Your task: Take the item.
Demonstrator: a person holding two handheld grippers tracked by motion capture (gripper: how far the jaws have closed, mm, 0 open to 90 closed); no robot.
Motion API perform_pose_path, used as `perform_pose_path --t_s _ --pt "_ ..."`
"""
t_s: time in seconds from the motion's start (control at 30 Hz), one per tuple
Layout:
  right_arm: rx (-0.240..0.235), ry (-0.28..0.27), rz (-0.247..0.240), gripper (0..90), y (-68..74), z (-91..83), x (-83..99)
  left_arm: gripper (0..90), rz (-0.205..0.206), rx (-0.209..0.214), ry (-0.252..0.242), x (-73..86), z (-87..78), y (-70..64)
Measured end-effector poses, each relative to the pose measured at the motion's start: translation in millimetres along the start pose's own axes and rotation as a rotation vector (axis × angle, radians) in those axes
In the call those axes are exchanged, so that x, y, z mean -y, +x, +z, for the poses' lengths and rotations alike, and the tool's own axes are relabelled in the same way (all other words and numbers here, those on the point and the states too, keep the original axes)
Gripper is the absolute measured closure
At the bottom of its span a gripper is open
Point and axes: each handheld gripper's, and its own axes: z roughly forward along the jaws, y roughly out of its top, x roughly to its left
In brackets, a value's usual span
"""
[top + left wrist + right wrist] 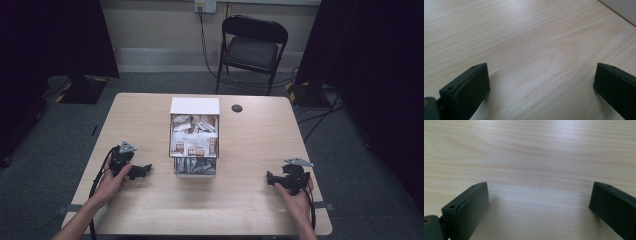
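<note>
Both hand-held grippers rest low on the worktop point(240, 200), one either side of the clear box point(195, 145).

Left hand-held gripper point(145, 170): jaws spread wide, nothing between them. Sits left of the box, near its front corner but apart from it, jaws pointing right toward it. The left gripper view has bare wood grain between the jaws, with a pale edge at the top right corner; can't tell what it is.

Right hand-held gripper point(269, 178): jaws also wide, nothing held. Sits well apart from the box on the right side, jaws pointing left. The right gripper view has plain wood between the jaws.

Box: mid-worktop, white lid point(195, 106) at the far end, packed with brown-and-white sachets point(196, 148); silver-grey packets point(195, 166) at the near end. Untouched by either gripper.

Cable hole point(237, 108) in the worktop just right of the lid. Black folding chair point(252, 47) beyond the far edge.
</note>
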Motion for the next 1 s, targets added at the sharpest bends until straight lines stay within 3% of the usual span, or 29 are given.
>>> perform_pose_path --t_s 0.17,0.27,0.33,0.6,0.77,0.83,1.0 --pt "-0.016 0.000 -0.019 1.9 -0.9 -0.9 0.7 0.1 0.000 0.001 -0.001 0.0 0.0 0.0" --pt "-0.010 0.011 -0.014 6.0 0.8 -2.4 -0.7 0.1 0.000 0.000 0.000 0.0 0.0 0.0" --pt "-0.022 0.007 -0.027 14.5 2.0 -4.1 -1.9 0.0 0.000 0.000 0.000 0.0 0.0 0.0" --pt "-0.039 0.008 -0.022 17.4 2.2 -7.5 -3.1 0.1 0.000 0.000 0.000 0.0 0.0 0.0" --pt "-0.072 0.021 0.004 20.7 1.3 -10.8 -4.9 0.0 0.002 -0.001 0.000 0.0 0.0 0.1" --pt "-0.106 0.029 0.019 23.3 1.9 -12.9 -7.2 0.0 0.002 -0.001 0.000 0.0 0.0 0.2" --pt "-0.126 0.003 -0.010 26.7 6.8 -17.5 -11.3 0.1 0.000 0.001 0.000 0.0 0.0 0.1"
